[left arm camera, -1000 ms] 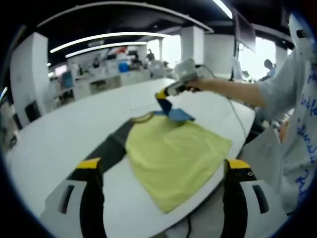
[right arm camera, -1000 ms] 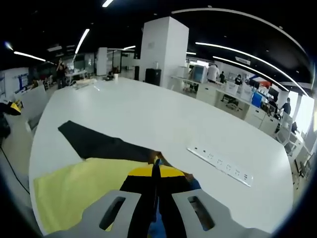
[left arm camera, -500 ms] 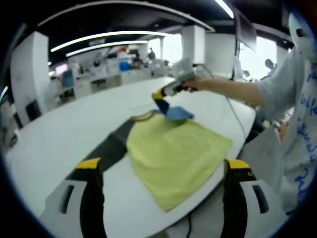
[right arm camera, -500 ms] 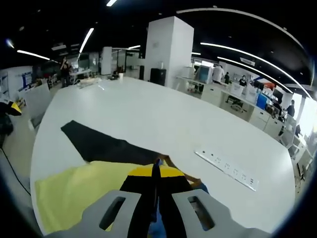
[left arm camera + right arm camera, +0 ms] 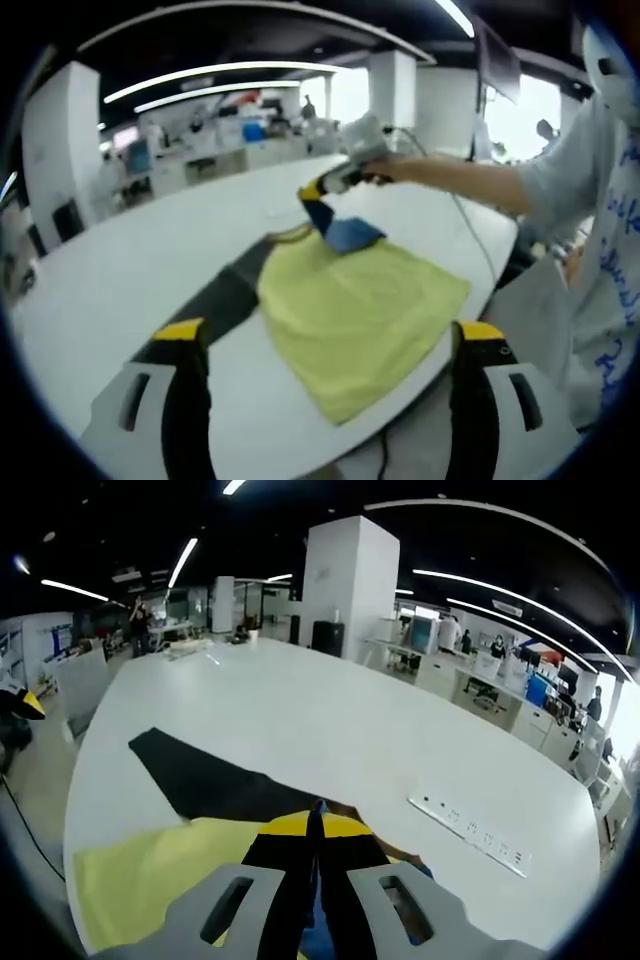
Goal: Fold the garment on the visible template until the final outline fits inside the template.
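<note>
Right gripper clamps the blue sleeve at twelve o'clock of the yellow garment; left gripper gapes empty (sleeve might slip loose).

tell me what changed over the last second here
The right gripper, jaws shut on the blue sleeve, has lifted it a little higher off the white table. The yellow garment, its dark sleeve and the open left gripper stayed put.
</note>
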`<action>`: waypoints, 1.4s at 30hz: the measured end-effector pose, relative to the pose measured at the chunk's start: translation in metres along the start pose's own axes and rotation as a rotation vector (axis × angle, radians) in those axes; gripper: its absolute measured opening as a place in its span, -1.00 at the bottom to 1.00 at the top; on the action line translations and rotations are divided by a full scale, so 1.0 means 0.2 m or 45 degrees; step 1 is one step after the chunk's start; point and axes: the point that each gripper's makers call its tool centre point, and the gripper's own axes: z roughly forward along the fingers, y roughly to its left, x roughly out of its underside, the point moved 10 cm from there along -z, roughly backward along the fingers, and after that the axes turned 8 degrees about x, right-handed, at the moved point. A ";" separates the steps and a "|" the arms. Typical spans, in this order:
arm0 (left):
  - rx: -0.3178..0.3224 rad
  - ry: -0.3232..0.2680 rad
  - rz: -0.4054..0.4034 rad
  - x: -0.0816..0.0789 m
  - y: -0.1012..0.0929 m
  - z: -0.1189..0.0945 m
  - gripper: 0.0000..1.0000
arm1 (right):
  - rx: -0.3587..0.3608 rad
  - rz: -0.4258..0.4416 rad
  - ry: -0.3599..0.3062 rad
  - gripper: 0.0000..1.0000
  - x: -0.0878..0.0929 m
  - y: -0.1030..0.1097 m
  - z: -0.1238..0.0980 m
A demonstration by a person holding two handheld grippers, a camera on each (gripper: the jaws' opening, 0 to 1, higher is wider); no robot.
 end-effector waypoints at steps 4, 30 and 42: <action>0.000 -0.002 -0.003 0.00 0.00 0.00 0.92 | -0.010 -0.002 -0.002 -0.97 -0.01 0.03 0.01; 0.007 0.011 -0.013 0.02 0.01 0.00 0.90 | -0.118 -0.024 0.008 -0.97 -0.01 0.22 0.09; 0.004 0.017 -0.015 0.02 0.01 -0.01 0.90 | -0.163 -0.034 0.012 -0.97 -0.01 0.31 0.13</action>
